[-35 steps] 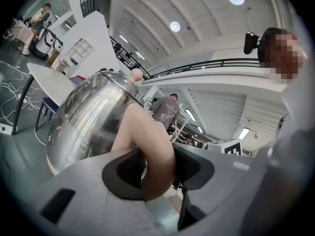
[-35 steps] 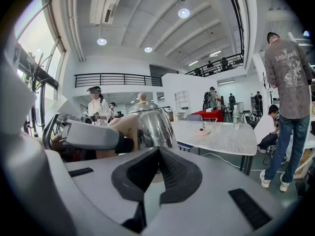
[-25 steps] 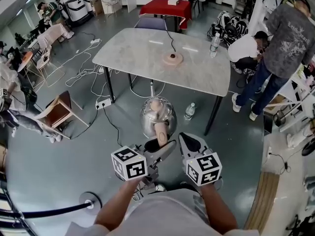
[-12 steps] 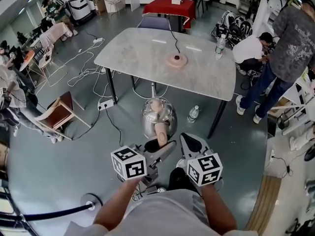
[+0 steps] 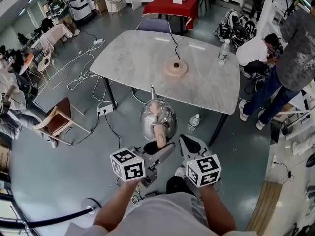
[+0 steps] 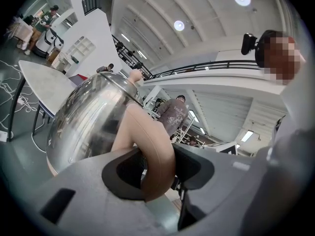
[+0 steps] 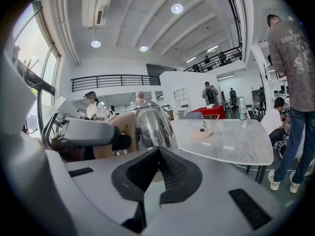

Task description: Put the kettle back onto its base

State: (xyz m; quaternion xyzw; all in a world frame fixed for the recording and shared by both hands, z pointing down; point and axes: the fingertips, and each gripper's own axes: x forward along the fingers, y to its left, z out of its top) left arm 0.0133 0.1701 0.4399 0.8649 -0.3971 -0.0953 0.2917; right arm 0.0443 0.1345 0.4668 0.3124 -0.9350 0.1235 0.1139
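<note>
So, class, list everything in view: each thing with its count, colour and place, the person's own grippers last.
kettle: one, silver with tan handle, held in the air before the table
base: one, tan, on the table, black cord attached
table: one, white marble, ahead
water bottle: one, clear, on the table
second water bottle: one, clear, floor by the table
red table: one, far end
wooden chair: one, brown, floor at left
bystanders: two, right side, grey shirt standing, white shirt crouching
left gripper: one, grey, closed on the kettle's handle
right gripper: one, grey, jaws together, empty
</note>
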